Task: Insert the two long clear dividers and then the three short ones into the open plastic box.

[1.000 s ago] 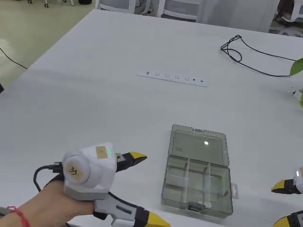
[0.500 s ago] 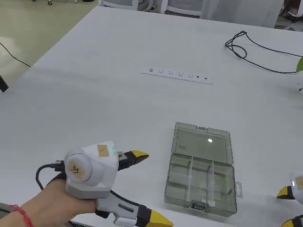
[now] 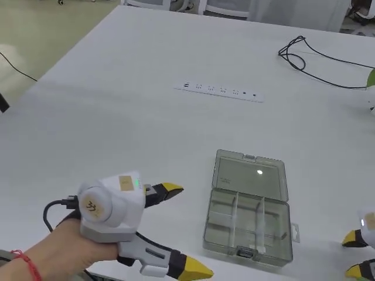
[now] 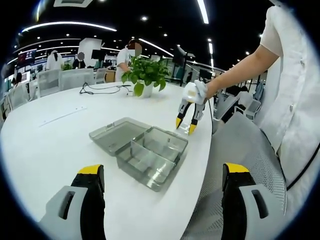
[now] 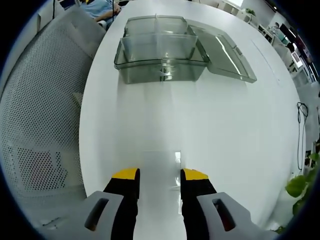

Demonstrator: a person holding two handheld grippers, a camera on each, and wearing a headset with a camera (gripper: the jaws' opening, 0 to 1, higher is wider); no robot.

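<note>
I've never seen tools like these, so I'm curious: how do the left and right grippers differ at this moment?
The left gripper has its jaws spread wide; the right gripper has its jaws closer together, but not shut. The left gripper is left of the open plastic box, the right gripper right of it, at the head view's edge. Both have yellow jaw tips, and neither visibly holds anything.

Observed: left tool (image 3: 183, 229) gripped in the left hand (image 3: 61, 252) at the near left, jaws spread wide. The right tool (image 3: 354, 254) sits at the near right, jaws parted narrowly, with a bare forearm (image 4: 240, 65) extended behind it.
</note>
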